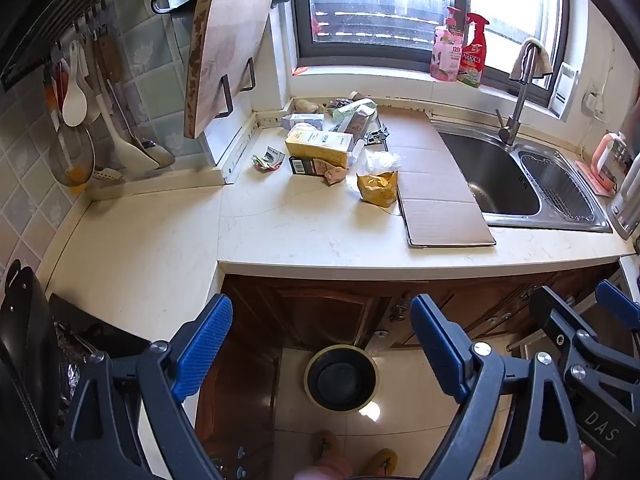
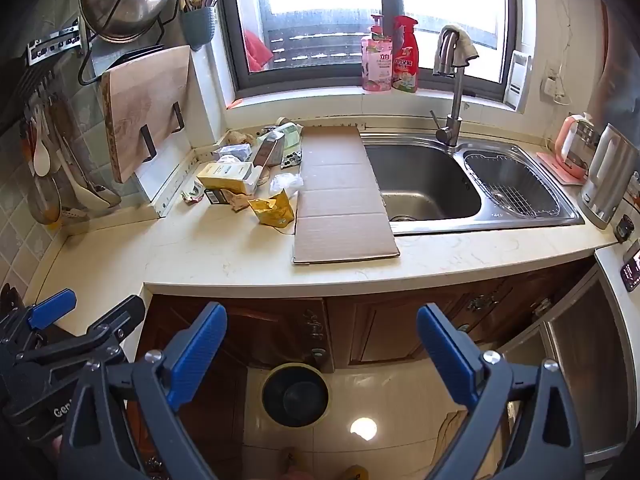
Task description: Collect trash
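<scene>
Both grippers hang in front of the counter (image 1: 160, 248), tilted down, and I've got nothing in either. My left gripper (image 1: 320, 344) is spread wide, blue pads (image 1: 204, 344) apart with only floor and cabinet between them. My right gripper (image 2: 320, 348) is spread wide too, empty. From the left camera I can see the right one off at the lower right edge; from the right camera the left one sits at the lower left.

The trash (image 1: 324, 140) is piled at the back of the counter, in the corner under the window: a yellow box (image 1: 318, 146), a dark box (image 1: 306, 166) just in front of it, a crumpled wrapper (image 1: 267, 157) to its left, and a yellow bag (image 1: 377, 188) nearest me, touching the cardboard (image 1: 436, 184). That flat cardboard lies beside the pile and overlaps the sink (image 1: 492, 176) edge.

Down on the floor, the bin (image 2: 295, 395) stands right by the cabinet doors, showing between my right gripper's fingers.
</scene>
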